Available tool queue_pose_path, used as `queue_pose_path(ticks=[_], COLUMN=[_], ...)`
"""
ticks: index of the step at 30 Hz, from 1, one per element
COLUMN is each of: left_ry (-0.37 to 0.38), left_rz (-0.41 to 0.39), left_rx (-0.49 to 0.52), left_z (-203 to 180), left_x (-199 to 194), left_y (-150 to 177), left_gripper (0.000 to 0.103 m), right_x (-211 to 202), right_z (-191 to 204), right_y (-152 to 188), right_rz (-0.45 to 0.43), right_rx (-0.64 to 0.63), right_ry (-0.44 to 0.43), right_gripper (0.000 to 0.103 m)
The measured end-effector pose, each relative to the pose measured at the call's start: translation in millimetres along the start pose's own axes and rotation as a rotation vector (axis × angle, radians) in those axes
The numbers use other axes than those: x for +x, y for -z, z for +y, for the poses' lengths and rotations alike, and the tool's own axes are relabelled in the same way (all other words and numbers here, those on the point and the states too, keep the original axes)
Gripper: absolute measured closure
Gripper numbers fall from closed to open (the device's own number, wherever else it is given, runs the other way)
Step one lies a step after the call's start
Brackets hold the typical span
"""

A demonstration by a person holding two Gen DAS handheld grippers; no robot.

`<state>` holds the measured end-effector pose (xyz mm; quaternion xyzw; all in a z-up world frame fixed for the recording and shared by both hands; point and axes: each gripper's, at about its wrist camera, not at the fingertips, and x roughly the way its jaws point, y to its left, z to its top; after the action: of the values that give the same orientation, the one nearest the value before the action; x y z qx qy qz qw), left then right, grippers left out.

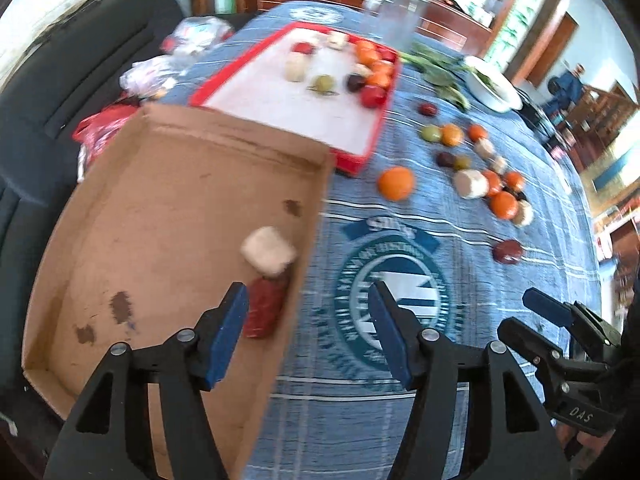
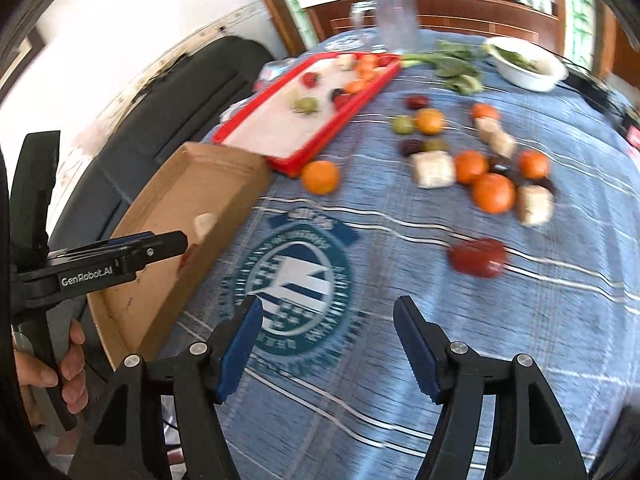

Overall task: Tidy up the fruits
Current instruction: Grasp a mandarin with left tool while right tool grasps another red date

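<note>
Bare tablecloth around the round emblem; cardboard box walling its left, scattered fruit beyond.

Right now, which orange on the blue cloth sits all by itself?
The orange just off the red tray's near corner. The other oranges are bunched with pale blocks and dark fruits farther right.

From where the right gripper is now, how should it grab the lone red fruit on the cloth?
Take the red fruit across its widest middle, coming down from above and slightly behind. It looks round and squat, lying alone on the cloth with nothing touching it, so the open right gripper can likely straddle both sides.
</note>
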<state>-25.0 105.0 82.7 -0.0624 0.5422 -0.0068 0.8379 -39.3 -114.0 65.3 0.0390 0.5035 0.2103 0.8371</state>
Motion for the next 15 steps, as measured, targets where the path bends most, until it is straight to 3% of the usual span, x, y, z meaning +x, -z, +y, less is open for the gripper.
queue_pose_path(ticks=[10,15], left_ry=[0.064,0.085], left_rz=[0.048,0.066], left_rx=[0.134,0.110], left_z=[-58.7,-60.4], left_x=[21.8,32.5], left_y=[-7.8,-16.2], left_gripper=[0.042,0.042], right_x=[-22.4,-24.2], right_z=[-56.6,-74.7], right_y=[8.6,8.6], right_rz=[-0.039,-0.043], right_rx=[0.137,0.183], right_ry=[0.117,0.143], right_gripper=[0.033,0.033])
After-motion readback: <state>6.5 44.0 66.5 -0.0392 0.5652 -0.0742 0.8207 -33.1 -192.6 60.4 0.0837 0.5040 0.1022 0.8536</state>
